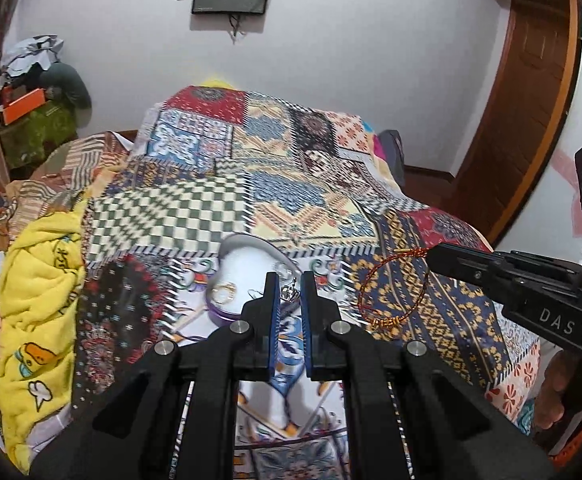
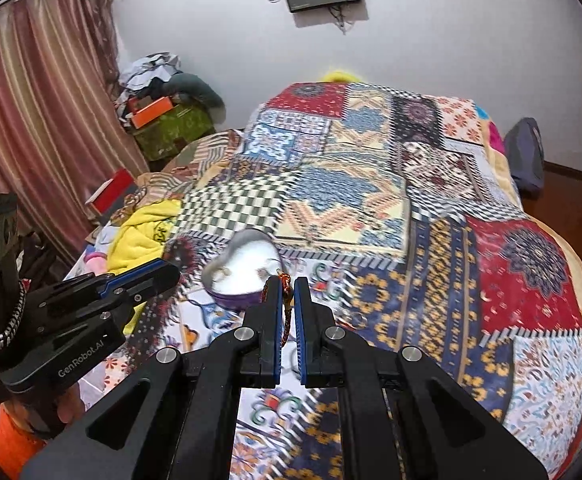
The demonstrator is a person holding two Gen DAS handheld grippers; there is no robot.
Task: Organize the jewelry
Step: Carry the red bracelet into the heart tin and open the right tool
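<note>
R tool [image 2: 288, 282] clamped on red-gold braided cord bracelet [image 1: 391, 280] w/ knot; L tool [image 1: 289, 284] pinching silver crown earring [image 1: 289, 292] over heart-shaped tin [image 1: 227, 248].

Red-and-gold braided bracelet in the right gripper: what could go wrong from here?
1. The right gripper pinches only one end of the braided bracelet; the rest dangles as a loop, so it might slip or snag.
2. The heart-shaped box sits on a soft patchwork quilt and could tip if nudged.
3. The left gripper holds a small silver charm close by; the two could collide.
</note>
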